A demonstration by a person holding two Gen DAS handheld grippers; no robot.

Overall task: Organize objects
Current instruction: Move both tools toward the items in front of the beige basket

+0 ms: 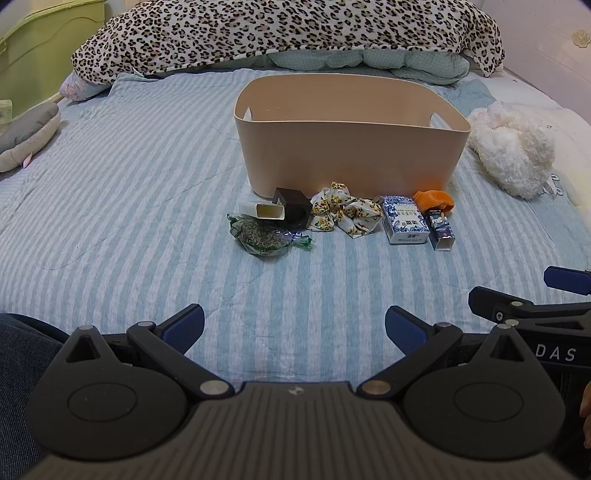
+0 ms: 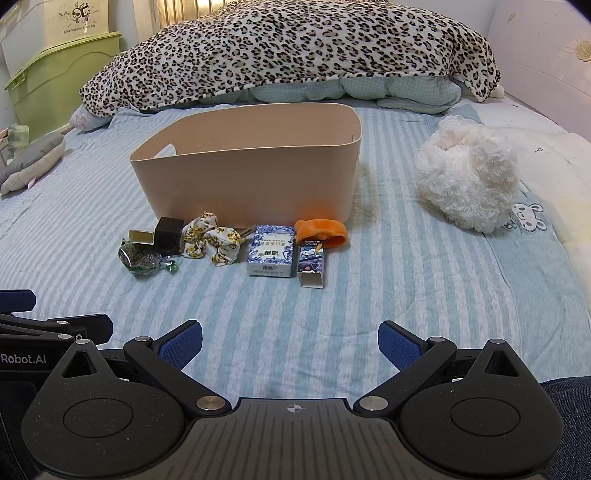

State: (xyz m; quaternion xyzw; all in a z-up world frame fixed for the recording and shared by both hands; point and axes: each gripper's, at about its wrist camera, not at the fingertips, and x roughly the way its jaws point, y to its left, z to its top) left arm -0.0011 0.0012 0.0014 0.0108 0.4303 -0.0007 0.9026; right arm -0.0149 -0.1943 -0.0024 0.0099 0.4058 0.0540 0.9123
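A beige bin [image 1: 351, 155] [image 2: 251, 184] stands on the striped bed. In front of it lies a row of small items: a green clear bag [image 1: 260, 238] [image 2: 142, 258], a white open box [image 1: 264, 210], a dark cube [image 1: 293, 206] [image 2: 169, 232], a floral scrunchie [image 1: 345, 212] [image 2: 212, 240], a blue-white box [image 1: 404, 219] [image 2: 271, 251], an orange cloth [image 1: 434, 199] [image 2: 321, 230] and a small purple box [image 1: 441, 229] [image 2: 312, 264]. My left gripper [image 1: 293, 326] and right gripper [image 2: 290, 341] are both open and empty, well short of the row.
A white fluffy toy [image 1: 513, 147] [image 2: 467, 177] lies right of the bin. A leopard blanket [image 1: 288, 33] [image 2: 291, 51] is piled behind it. A grey plush [image 1: 29, 133] lies at the left edge, by a green crate [image 2: 55, 77].
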